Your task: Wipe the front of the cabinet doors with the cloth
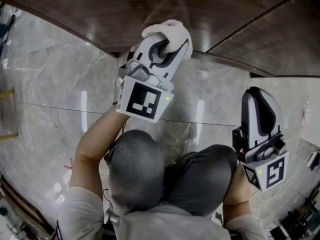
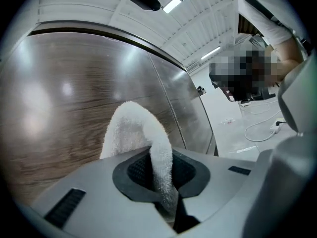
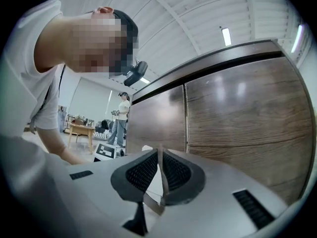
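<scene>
My left gripper [image 1: 165, 39] is shut on a white terry cloth [image 1: 172, 30], which bulges out past the jaws and presses against the dark wood-grain cabinet door [image 1: 150, 6]. In the left gripper view the cloth [image 2: 136, 133] loops up from between the jaws in front of that door [image 2: 74, 108]. Lower right in the head view, my right gripper [image 1: 257, 96] is held back from the cabinet, shut with nothing between its jaws. The right gripper view shows its jaws [image 3: 159, 170] closed before two doors [image 3: 237, 113] split by a vertical seam.
Grey marble-look floor tiles [image 1: 50, 84] lie below the cabinet. My knees [image 1: 135, 169] fill the lower middle of the head view. Another person [image 3: 120, 118] stands far off by a wooden table [image 3: 81, 131]. White cables [image 2: 262, 128] lie on the floor.
</scene>
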`<control>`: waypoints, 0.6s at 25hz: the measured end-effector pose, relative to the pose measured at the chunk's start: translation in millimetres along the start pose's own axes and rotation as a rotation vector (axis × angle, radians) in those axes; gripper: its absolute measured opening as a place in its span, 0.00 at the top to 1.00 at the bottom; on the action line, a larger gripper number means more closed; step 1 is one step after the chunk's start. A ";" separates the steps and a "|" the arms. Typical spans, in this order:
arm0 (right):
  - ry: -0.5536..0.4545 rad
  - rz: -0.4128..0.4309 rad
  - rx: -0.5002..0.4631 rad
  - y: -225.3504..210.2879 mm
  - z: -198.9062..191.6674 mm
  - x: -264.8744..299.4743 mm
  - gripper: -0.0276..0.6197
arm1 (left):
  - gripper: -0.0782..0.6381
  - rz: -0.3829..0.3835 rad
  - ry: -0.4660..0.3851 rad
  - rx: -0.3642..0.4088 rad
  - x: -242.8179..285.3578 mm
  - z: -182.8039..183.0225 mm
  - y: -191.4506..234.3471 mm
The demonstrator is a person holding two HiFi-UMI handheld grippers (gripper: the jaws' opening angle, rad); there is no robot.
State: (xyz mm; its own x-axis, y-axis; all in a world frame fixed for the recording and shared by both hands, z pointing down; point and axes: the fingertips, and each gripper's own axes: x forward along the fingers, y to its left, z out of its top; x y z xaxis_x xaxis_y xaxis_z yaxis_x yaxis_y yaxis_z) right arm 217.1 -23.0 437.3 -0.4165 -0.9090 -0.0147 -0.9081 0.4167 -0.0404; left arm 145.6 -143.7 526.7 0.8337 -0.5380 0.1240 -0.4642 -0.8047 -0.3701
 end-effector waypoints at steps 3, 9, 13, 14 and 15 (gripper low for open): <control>0.004 -0.018 -0.024 -5.8 -0.7 -1.4 0.88 | 0.81 -0.028 -0.007 0.006 11.6 2.4 -12.4; 0.006 -0.018 -0.021 -16.2 -2.3 -14.8 0.88 | 0.81 -0.085 -0.042 0.040 38.8 18.3 -46.9; -0.002 -0.022 -0.019 -18.9 -0.7 -15.9 0.88 | 0.81 -0.137 -0.039 0.083 54.8 22.1 -66.0; -0.004 -0.020 -0.020 -16.8 -1.1 -13.1 0.88 | 0.81 -0.151 -0.036 0.088 57.0 21.2 -68.4; -0.005 -0.017 -0.021 -14.7 -1.5 -10.5 0.88 | 0.81 -0.162 -0.034 0.093 58.5 20.4 -70.2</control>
State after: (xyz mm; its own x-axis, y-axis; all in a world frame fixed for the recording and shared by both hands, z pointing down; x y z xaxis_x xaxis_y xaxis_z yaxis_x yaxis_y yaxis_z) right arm 234.7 -19.6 439.6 -0.4011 -0.9158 -0.0189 -0.9157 0.4014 -0.0196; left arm 233.0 -113.6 541.2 0.9056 -0.3934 0.1586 -0.2949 -0.8527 -0.4311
